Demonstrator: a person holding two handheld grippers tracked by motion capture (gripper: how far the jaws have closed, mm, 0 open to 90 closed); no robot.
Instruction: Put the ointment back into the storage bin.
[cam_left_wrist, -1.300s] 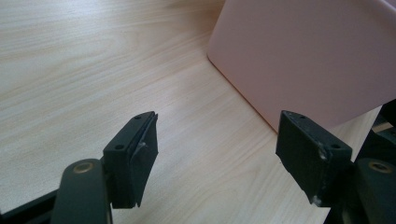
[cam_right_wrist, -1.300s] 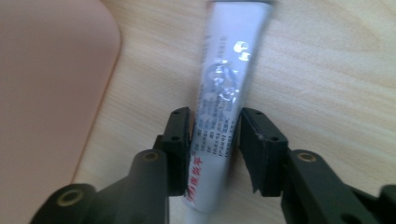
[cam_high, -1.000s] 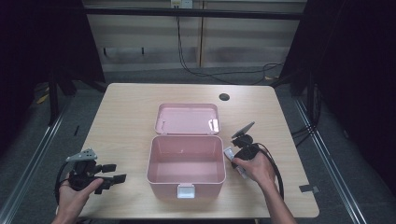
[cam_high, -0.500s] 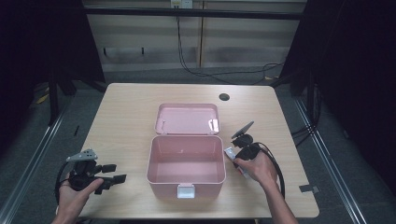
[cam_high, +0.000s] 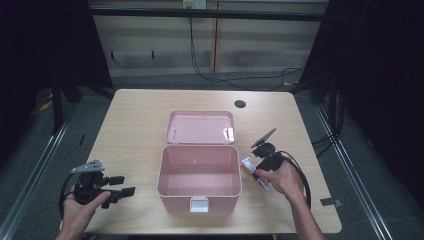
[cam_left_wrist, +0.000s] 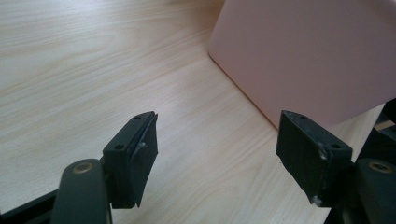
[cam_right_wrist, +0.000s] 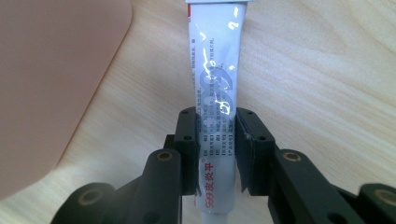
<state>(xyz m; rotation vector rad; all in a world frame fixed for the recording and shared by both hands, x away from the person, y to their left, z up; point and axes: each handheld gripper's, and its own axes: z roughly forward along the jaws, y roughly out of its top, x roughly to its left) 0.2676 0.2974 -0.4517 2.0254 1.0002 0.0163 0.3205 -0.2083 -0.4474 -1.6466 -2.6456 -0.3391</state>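
Wood table (cam_high: 140, 115) w/ open pink box (cam_high: 200, 172) at centre.

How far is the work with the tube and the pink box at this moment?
Done: the pink box stands open, its lid back. In hand: the right gripper is clamped on the white tube, beside the box above the table. Left: putting the tube inside, likely. The left gripper waits open.

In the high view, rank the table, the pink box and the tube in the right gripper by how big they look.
1. Table, by far the largest.
2. Pink box, lid open.
3. Tube, smallest, partly hidden by the right gripper clamping it.
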